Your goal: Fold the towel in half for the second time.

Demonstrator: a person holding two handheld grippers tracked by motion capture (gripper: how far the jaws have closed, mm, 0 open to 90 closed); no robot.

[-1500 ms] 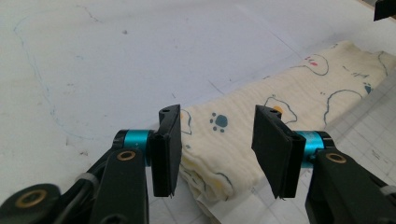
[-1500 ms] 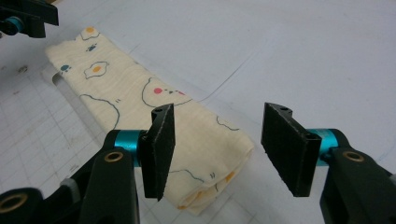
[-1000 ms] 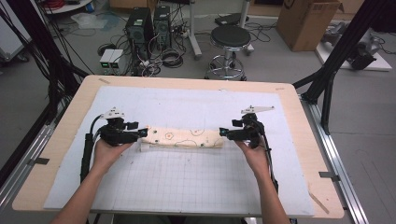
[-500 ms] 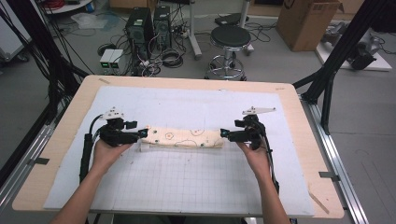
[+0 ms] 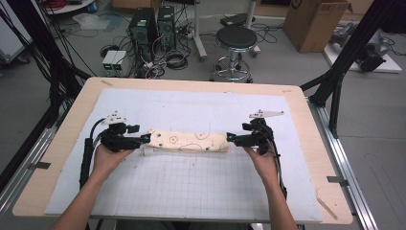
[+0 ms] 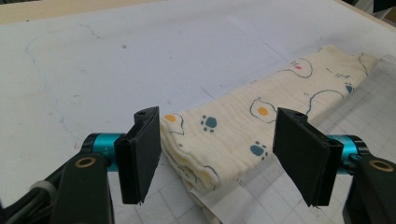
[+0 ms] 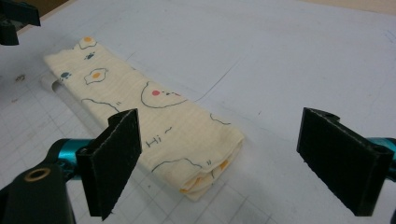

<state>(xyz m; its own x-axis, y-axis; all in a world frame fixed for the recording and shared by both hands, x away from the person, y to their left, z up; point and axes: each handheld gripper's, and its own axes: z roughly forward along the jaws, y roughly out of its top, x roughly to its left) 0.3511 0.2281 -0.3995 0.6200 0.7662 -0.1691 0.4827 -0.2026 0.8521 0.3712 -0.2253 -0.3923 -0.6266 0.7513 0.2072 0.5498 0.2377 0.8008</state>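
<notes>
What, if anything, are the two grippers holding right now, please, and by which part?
Nothing is held. Both the left gripper and the right gripper are open at opposite ends of the folded cloth.

Grey floor (image 5: pixel 373 120); black stool (image 5: pixel 236 38); cardboard box (image 5: pixel 313 21).

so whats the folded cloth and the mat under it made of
The folded cloth looks like soft cotton gauze: crinkled matte weave, thin stacked layers at the end, printed eggs and paws. The mat looks like smooth pale plastic or coated sheet with a printed grid; exact material unclear.
</notes>
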